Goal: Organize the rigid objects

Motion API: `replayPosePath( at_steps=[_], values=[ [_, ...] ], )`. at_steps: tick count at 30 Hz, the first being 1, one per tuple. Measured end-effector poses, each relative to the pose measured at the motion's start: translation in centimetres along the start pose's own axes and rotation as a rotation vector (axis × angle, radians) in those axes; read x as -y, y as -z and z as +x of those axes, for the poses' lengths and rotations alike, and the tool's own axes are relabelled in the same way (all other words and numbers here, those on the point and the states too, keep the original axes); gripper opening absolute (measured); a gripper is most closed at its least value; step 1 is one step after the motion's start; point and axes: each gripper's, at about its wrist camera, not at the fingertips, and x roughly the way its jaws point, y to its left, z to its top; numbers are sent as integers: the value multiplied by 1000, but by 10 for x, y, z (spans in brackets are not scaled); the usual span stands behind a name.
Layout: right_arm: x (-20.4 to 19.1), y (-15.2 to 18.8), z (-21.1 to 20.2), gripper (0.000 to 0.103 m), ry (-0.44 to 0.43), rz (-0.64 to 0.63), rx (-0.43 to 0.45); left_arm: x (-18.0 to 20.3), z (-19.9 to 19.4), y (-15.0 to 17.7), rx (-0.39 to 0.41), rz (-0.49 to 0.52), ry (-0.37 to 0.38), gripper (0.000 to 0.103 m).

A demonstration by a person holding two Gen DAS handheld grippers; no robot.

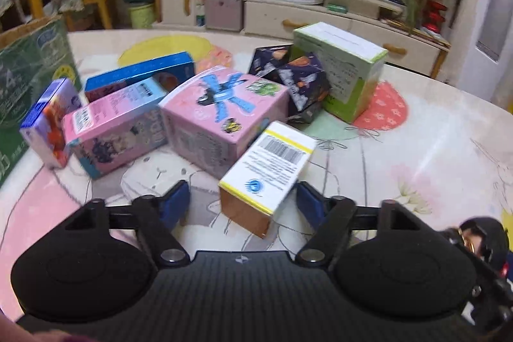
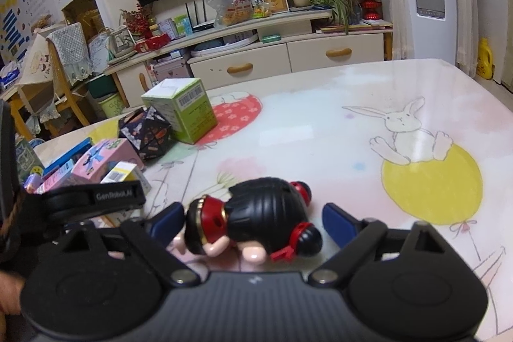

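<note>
Table cover [image 2: 320, 124] is showing pale cream w/ pastel pink patches, a white rabbit sketch, yellow balloon, red floral balloon. White box [image 1: 269, 169] is wearing yellow edge stripes, a black barcode, blue round logo, brown end flap. Pink box [image 1: 224, 114] is carrying blue ribbon print & green sticker. Second pink box [image 1: 112, 130] is mixing pink w/ light blue panels. Blue box [image 1: 141, 76] behind is looking bright blue. Small box [image 1: 48, 124] is showing blue, white & red. Dark boxes [image 1: 295, 79] are showing navy w/ orange & white print. Green box [image 1: 346, 76] is pairing lime green w/ white top. Figurine [image 2: 256, 223] is showing black, red trim, gold band, peach limbs. Gripper pads [image 2: 336, 220] are looking dark blue on black frames.
</note>
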Motion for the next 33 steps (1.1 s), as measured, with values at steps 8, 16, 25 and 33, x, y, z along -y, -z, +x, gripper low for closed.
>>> replayPosePath(
  at_steps=[8,16,25,33],
  values=[
    [-2,2,6,89,2,-18,-13,-8,-5,4,-2,79,60,55],
    [-6,5,11,90,31,-32,15,-28,-24,14,-21,153,110,51],
    [-13,12,8,89,23,-29,33,-45,-51,22,-9,270,185,51],
    [-31,21,0,89,11,-57,29,-63,-69,19,19,282,241,51]
  ],
)
